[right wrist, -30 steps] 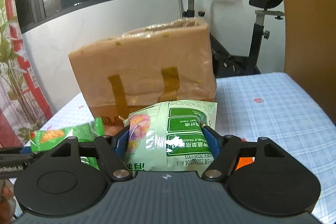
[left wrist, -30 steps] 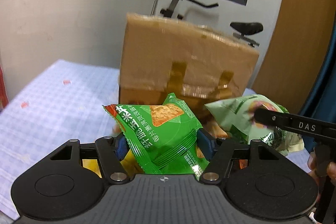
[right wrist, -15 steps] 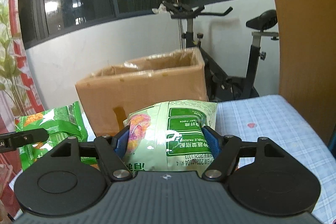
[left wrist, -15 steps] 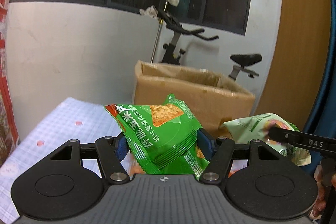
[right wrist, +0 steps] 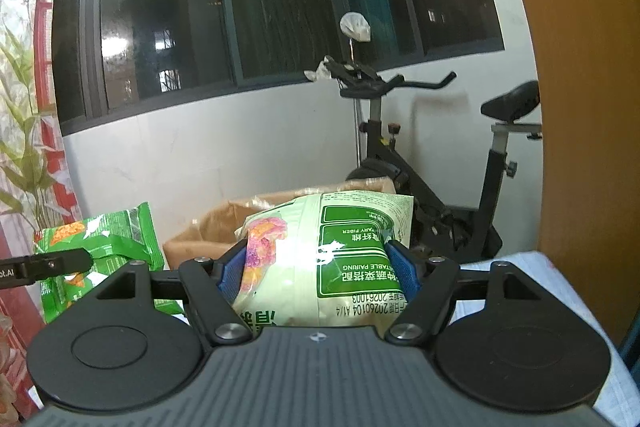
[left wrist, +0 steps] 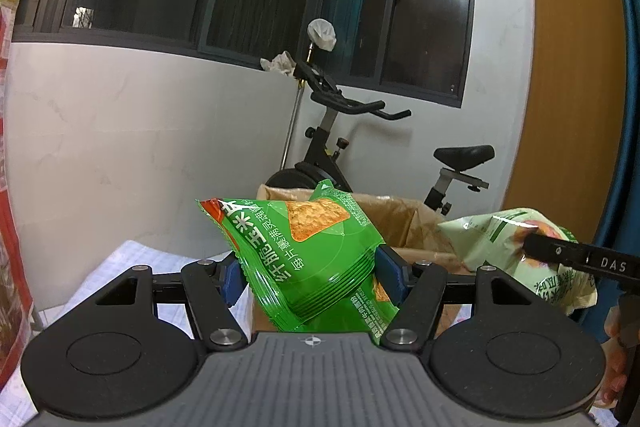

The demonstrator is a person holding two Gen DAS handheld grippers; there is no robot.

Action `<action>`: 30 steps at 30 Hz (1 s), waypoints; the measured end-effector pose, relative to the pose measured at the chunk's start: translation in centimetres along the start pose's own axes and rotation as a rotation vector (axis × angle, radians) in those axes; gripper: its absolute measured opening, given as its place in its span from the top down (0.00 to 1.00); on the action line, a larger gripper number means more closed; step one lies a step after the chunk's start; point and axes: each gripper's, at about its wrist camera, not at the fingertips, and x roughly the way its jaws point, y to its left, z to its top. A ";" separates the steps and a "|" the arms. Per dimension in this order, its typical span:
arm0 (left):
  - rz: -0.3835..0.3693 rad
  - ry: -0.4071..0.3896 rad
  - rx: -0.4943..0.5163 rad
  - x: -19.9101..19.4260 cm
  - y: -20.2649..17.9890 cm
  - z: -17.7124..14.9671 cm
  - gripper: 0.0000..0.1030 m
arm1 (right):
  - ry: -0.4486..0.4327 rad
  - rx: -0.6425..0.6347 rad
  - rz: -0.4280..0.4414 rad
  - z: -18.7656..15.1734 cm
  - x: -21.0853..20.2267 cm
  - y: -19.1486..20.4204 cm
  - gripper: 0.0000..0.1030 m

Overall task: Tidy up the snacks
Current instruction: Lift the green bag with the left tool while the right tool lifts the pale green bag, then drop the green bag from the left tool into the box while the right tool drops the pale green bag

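My left gripper (left wrist: 310,277) is shut on a bright green chip bag (left wrist: 304,259) and holds it just in front of the open cardboard box (left wrist: 404,223). My right gripper (right wrist: 316,267) is shut on a pale green snack bag (right wrist: 320,259), also held in front of the box (right wrist: 208,231). The pale bag and the right gripper's finger show at the right of the left wrist view (left wrist: 516,247). The bright green bag shows at the left of the right wrist view (right wrist: 100,239).
The box stands on a table with a blue checked cloth (right wrist: 560,287). An exercise bike (left wrist: 332,147) stands behind the box against a white wall. A wooden panel (right wrist: 580,67) rises at the right. Dark windows run above.
Both grippers have risen with their bags. The box has dropped lower in both views and its open top now shows.
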 end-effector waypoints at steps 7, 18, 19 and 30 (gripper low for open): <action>-0.013 -0.004 0.033 1.8 -0.3 2.1 0.34 | -0.028 -0.007 0.015 2.6 2.7 -0.1 0.29; -0.048 0.015 0.024 7.9 0.2 5.0 0.34 | -0.018 -0.125 0.036 5.9 9.8 0.9 0.29; -0.048 0.019 0.029 8.7 0.1 5.2 0.34 | -0.015 -0.134 0.035 5.9 10.6 0.9 0.29; -0.016 0.141 0.085 16.7 -0.2 4.6 0.34 | 0.120 -0.041 0.070 5.1 19.1 -1.2 0.29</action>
